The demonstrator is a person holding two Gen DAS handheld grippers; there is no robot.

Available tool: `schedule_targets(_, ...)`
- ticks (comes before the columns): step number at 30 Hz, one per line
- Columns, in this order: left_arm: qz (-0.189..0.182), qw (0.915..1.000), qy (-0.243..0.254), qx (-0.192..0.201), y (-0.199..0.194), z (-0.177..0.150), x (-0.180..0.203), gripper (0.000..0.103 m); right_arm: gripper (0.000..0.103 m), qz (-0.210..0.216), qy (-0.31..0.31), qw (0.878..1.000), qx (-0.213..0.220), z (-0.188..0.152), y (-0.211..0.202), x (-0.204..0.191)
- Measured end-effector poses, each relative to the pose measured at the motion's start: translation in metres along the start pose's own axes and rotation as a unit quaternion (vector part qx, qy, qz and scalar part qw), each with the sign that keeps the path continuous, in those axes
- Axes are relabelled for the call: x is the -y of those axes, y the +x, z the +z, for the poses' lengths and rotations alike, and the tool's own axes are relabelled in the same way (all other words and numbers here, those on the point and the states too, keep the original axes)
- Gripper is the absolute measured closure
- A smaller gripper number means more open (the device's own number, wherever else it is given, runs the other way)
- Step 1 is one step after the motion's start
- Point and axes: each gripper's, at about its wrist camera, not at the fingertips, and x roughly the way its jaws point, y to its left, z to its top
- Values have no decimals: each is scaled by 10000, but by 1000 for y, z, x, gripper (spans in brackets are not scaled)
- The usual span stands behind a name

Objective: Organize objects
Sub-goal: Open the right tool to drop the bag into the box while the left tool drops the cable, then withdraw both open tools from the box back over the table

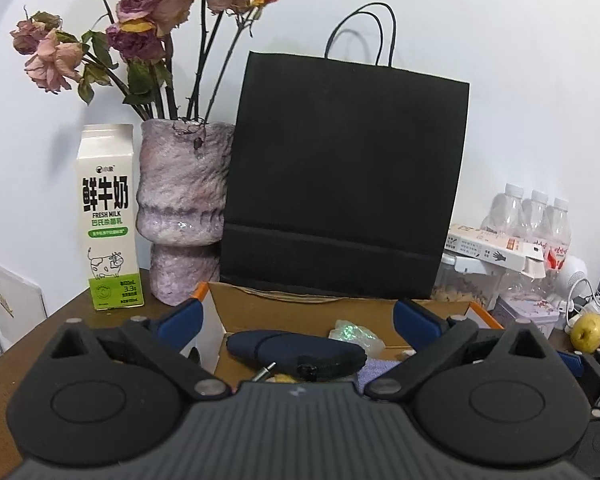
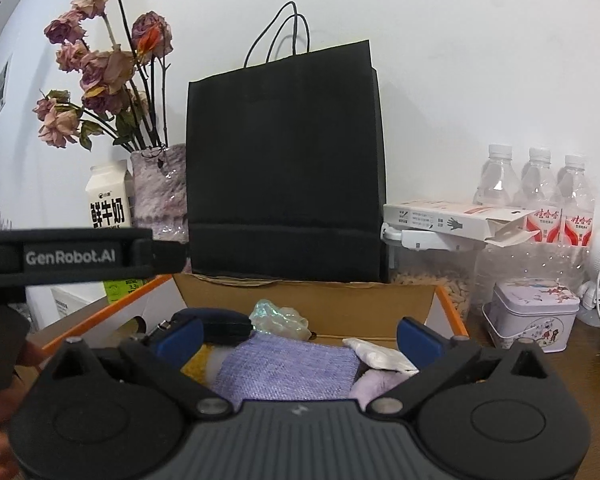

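Standing behind cardboard box [image 2: 380,300], black paper bag [image 2: 284,160], vase [image 1: 184,208], milk carton [image 1: 108,216]

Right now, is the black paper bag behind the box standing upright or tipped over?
Upright. The black paper bag stands on its base behind the cardboard box, handles pointing up, against the wall.

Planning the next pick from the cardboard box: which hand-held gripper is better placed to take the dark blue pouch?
Probably the left hand-held gripper: it is open, and the dark blue pouch lies centred between its fingers. For the right hand-held gripper it sits off to the left.
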Motion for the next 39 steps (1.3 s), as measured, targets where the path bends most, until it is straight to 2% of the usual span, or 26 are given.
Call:
schedule_targets(15,35,9993,-151,333,-37,-14,-22,0,0,-142,-9,9997,198,-7,-38,-6)
schedule_targets(31,-53,9999,143,-42,-118,-61,-42,0,0,-241,46,9997,-70,-45,-124,-29)
schedule_targets(39,-116,9982,390,-439,-183,-78,-38,0,0,-50,212,9984,-515,-56,-182,-49)
